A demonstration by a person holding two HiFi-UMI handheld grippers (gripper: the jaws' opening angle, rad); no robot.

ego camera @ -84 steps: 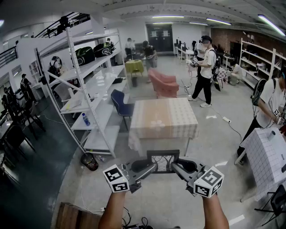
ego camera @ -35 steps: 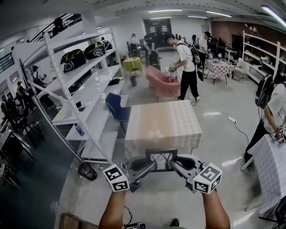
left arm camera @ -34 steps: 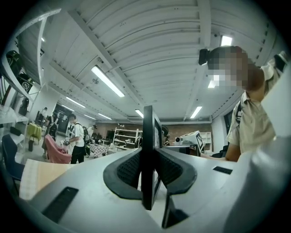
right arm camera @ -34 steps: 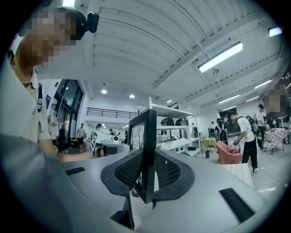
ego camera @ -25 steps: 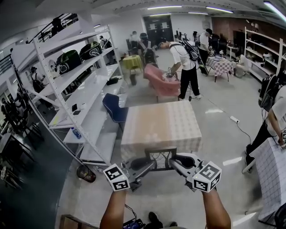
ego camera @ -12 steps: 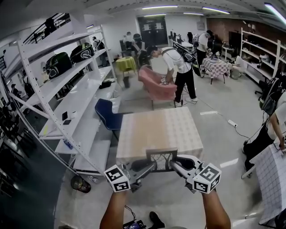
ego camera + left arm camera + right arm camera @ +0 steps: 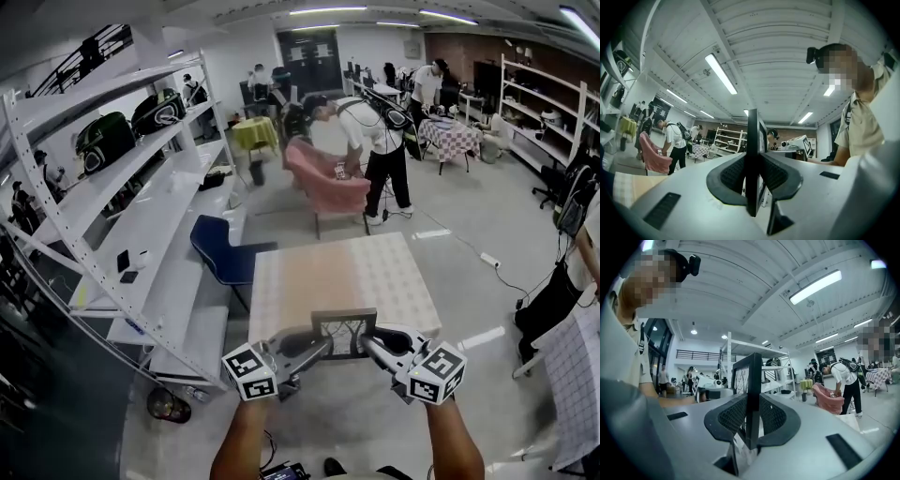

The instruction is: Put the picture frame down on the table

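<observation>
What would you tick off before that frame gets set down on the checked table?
1. Left claw shut on one side edge of the picture frame: ok.
2. Right claw shut on the opposite edge: ok.
3. Frame upright and level between the two claws: ok.
4. Table bare where the frame would land: ok, nothing shows on the checked cloth.
5. Frame far enough over the table: cannot tell; in the head view it sits at the near edge, and its height above the cloth cannot be read.
6. People away from the table: ok; the nearest person bends over the pink chair beyond its far side.
</observation>
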